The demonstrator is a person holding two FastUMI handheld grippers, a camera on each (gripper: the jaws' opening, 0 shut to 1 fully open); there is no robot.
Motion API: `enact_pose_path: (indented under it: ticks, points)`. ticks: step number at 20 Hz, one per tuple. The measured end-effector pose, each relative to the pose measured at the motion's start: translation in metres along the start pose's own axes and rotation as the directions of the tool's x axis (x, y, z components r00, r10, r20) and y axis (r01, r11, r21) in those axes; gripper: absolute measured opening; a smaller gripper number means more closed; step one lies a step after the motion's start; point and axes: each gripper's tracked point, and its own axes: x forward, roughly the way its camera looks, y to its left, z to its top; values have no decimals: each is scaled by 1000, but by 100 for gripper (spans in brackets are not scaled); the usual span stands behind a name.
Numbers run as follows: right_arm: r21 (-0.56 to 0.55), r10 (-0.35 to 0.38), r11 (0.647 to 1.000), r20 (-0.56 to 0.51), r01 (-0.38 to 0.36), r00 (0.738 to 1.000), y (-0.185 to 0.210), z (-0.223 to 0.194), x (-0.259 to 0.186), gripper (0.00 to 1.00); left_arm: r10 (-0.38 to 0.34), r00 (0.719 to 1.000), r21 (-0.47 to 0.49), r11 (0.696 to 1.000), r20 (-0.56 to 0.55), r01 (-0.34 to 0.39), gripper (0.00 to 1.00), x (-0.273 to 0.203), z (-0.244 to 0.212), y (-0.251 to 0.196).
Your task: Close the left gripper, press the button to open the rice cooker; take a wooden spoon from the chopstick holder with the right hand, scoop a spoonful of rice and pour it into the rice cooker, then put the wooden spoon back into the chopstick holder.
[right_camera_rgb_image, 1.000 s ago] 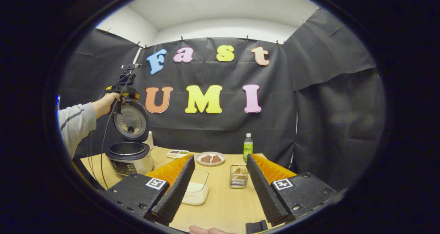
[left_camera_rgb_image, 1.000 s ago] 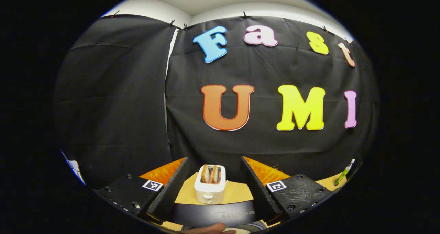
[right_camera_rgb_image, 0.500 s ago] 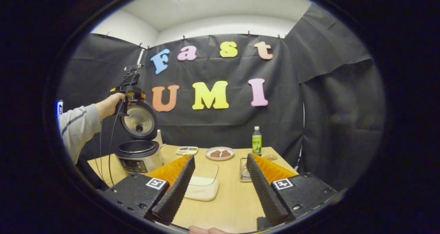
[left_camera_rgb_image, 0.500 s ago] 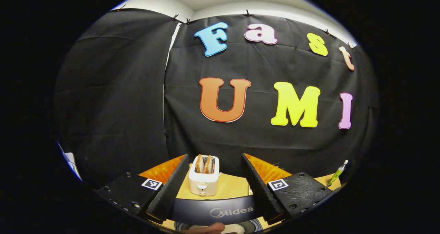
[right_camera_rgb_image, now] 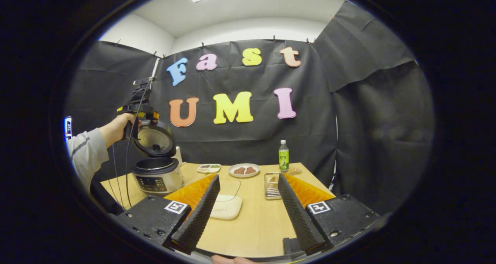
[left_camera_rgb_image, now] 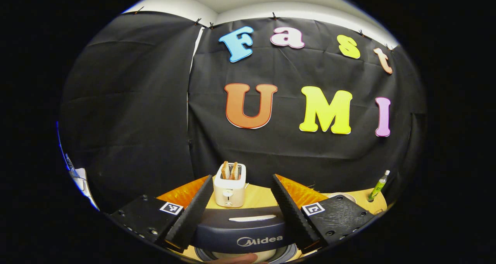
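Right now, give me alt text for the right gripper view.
Open tongs hover over a wooden table. At left, a hand holds the other tongs by the raised lid of an open rice cooker; a plate and bottle stand behind.

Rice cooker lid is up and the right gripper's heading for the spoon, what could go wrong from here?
The left gripper hangs right at the raised lid; a nudge could drop it shut over the rice cooker.

The right gripper, open, has the clear rice container just ahead of its fingers; it could bump that on the way.

The chopstick holder sits near the bottle and plate; a wide reach might knock those.
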Motion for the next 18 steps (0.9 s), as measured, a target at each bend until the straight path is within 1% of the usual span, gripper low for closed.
enact_pose_path:
  ticks: [3, 6, 7, 8, 14, 16, 18]
  points:
    - [-15, 13, 1000, 19, -13, 1000, 7, 8, -12, 97, -10, 999, 2, 1000, -48, 10, 96, -15, -24, -3]
    - [-21, 28, 999, 39, -27, 999, 14, 17, -24, 97, -23, 997, 0, 1000, -69, 23, 98, -27, -45, -3]
    - [-20, 28, 999, 47, -27, 999, 15, 22, -27, 99, -25, 997, 4, 1000, -76, 25, 98, -31, -51, -3]
    - [-17, 27, 1000, 54, -26, 998, 15, 25, -30, 97, -28, 996, 7, 1000, -82, 29, 97, -34, -60, -4]
    - [-6, 28, 1000, 71, -28, 997, 20, 36, -41, 97, -26, 988, 15, 999, -155, 29, 96, -49, -116, -9]
    - [-4, 30, 1000, 69, -30, 997, 20, 38, -41, 97, -27, 989, 42, 999, -147, 33, 97, -54, -125, -10]
    - [-6, 26, 1000, 66, -26, 997, 18, 38, -45, 97, -35, 988, 46, 998, -152, 42, 97, -58, -136, -8]
